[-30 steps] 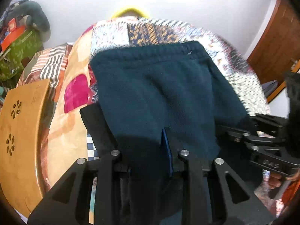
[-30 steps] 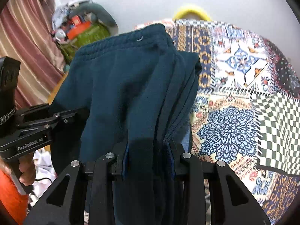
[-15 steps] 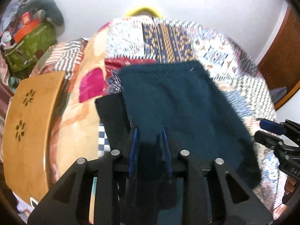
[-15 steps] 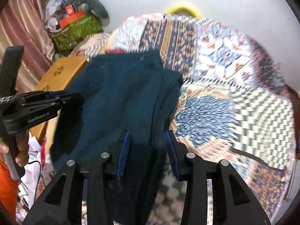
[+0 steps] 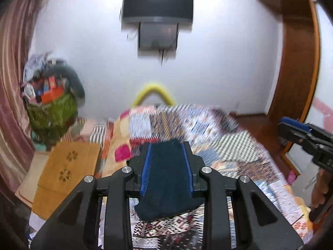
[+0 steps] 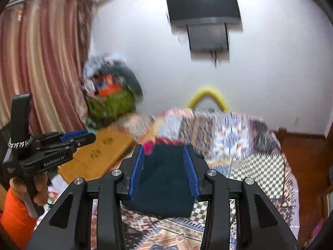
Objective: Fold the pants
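Dark blue pants [image 5: 166, 179] lying as compact folded bundle on patchwork bedspread [image 5: 239, 145], lower centre of both views. Left gripper [image 5: 166, 156] and right gripper [image 6: 164, 162] raised clear, jaws parted, empty. Fold looks finished. Next: judge neatness; square loose edges if needed.
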Motion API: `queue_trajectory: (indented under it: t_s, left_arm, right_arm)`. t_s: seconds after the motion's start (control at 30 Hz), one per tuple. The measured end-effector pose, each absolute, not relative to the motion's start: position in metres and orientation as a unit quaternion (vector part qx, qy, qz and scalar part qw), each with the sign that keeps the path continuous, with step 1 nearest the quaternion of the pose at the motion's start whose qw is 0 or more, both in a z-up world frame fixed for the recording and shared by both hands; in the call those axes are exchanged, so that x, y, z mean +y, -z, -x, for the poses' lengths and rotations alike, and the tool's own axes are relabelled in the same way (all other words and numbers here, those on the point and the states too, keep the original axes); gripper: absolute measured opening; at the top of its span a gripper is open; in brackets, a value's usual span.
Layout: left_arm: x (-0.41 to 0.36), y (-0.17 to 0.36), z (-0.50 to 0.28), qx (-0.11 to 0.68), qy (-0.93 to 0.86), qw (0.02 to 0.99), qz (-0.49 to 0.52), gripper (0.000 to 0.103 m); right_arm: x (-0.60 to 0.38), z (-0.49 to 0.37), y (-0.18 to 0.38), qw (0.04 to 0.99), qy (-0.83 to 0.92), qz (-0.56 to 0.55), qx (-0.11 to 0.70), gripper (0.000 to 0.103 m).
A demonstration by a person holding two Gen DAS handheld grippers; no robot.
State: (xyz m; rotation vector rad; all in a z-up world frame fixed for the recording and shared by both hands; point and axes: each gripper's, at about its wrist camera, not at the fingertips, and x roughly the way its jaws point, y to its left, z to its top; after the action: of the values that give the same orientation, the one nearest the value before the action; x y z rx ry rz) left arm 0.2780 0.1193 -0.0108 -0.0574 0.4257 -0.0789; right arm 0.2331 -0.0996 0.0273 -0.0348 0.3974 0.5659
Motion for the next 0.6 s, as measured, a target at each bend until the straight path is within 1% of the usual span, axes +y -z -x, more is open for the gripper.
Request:
queue_trajectory:
  t_s: [0.13,0.2,0.23,0.37,0.4,0.47,0.5,0.53,0.57,0.6]
  left_arm:
    - [0.104,-0.018,-0.206,0.151,0.039,0.988,0.015,0.029]
    - [0.097,-0.024,-0.176,0.125,0.031,0.992,0.006,0.03]
    - [0.094,-0.026,-0.16,0.111,0.026,0.993,0.006,0.033]
    - [0.083,-0.023,-0.108,0.064,0.0,0.998,0.007,0.055]
    - [0.08,-0.021,-0.098,0.059,-0.002,0.998,0.005,0.057]
    - [0.075,-0.017,-0.083,0.056,-0.002,0.998,0.005,0.065]
    - [0.074,-0.014,-0.078,0.055,-0.005,0.998,0.006,0.068]
    - [0.073,-0.012,-0.071,0.054,-0.007,0.998,0.011,0.073]
    - [0.074,-0.01,-0.068,0.055,-0.006,0.998,0.015,0.08]
    - [0.075,-0.008,-0.065,0.056,-0.006,0.998,0.02,0.082]
  right_arm:
    - [-0.106,-0.177,-0.049,0.951,-0.278,0.021,0.135,0.036]
    - [-0.109,-0.152,-0.053,0.952,-0.282,0.019,0.114,0.036]
    - [-0.11,-0.139,-0.053,0.953,-0.283,0.018,0.103,0.036]
    - [-0.111,-0.098,-0.049,0.957,-0.278,0.019,0.075,0.036]
    - [-0.111,-0.093,-0.047,0.958,-0.278,0.019,0.073,0.037]
    - [-0.11,-0.085,-0.041,0.96,-0.272,0.018,0.07,0.044]
    - [-0.11,-0.081,-0.038,0.961,-0.267,0.018,0.068,0.051]
    - [-0.109,-0.081,-0.034,0.963,-0.26,0.016,0.065,0.058]
    - [-0.109,-0.079,-0.032,0.964,-0.257,0.013,0.064,0.062]
    - [-0.11,-0.078,-0.031,0.965,-0.254,0.011,0.065,0.071]
